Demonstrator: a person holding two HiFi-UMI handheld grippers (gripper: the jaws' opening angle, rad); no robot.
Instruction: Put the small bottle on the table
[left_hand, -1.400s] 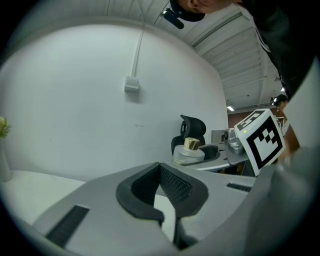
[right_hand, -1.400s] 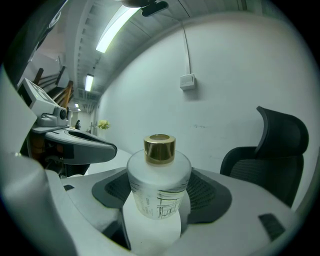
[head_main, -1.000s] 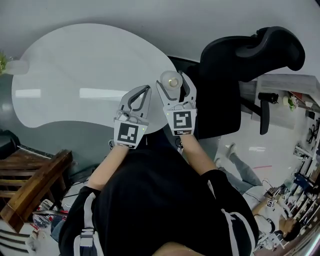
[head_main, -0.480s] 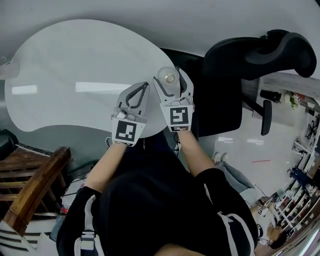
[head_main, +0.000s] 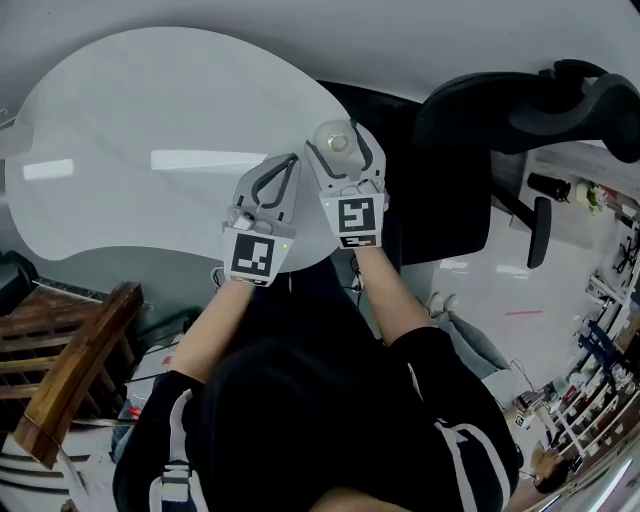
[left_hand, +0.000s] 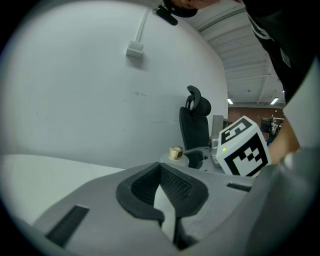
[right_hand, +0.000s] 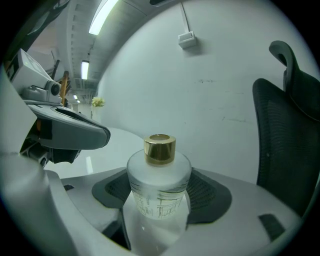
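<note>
The right gripper (head_main: 341, 150) is clamped on the small frosted-glass bottle with a gold cap (right_hand: 158, 176), upright above the near edge of the white rounded worktop (head_main: 130, 150); the left gripper (head_main: 288, 165) is closed, empty. Judged mid-carry: next, lower until the base rests, then let go

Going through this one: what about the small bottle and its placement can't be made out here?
1. Base of the small bottle: right gripper view, hidden by pads of the right gripper.
2. Whether it touches the table: head view, gripper and bottle cover the spot from above.
3. Print on its side: right gripper view, too small and blurred to read.
</note>
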